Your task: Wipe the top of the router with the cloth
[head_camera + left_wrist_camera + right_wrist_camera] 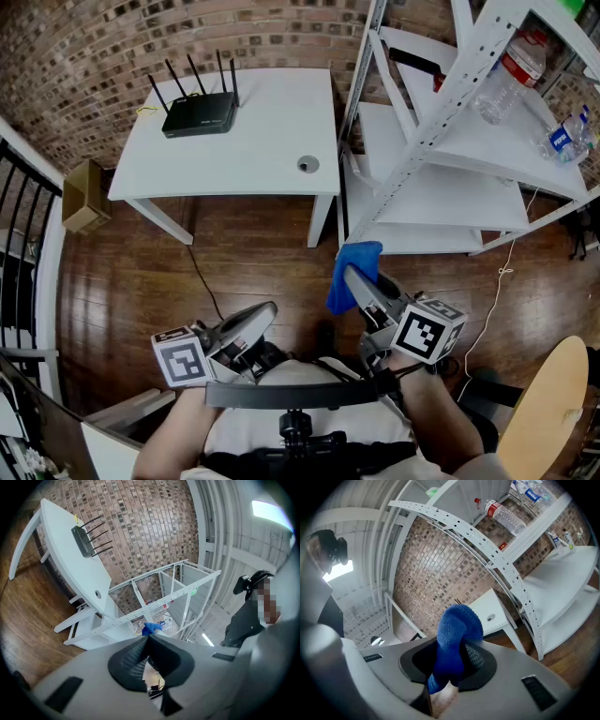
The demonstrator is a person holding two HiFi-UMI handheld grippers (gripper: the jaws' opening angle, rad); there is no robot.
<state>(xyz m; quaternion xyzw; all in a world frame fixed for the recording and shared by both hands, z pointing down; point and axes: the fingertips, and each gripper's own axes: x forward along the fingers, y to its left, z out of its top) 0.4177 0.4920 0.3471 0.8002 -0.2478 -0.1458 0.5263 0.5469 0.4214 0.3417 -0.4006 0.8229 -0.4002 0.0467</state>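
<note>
Even indoor light, sharp centres, gripper views fisheye-warped with dark corners.

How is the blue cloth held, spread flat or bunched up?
Bunched up. The right gripper has its jaws shut on the cloth, which bulges past them in a folded hump, nowhere spread flat.

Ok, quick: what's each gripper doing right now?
The left gripper is closed, with nothing between its jaws.
The right gripper is closed on the blue cloth.
</note>
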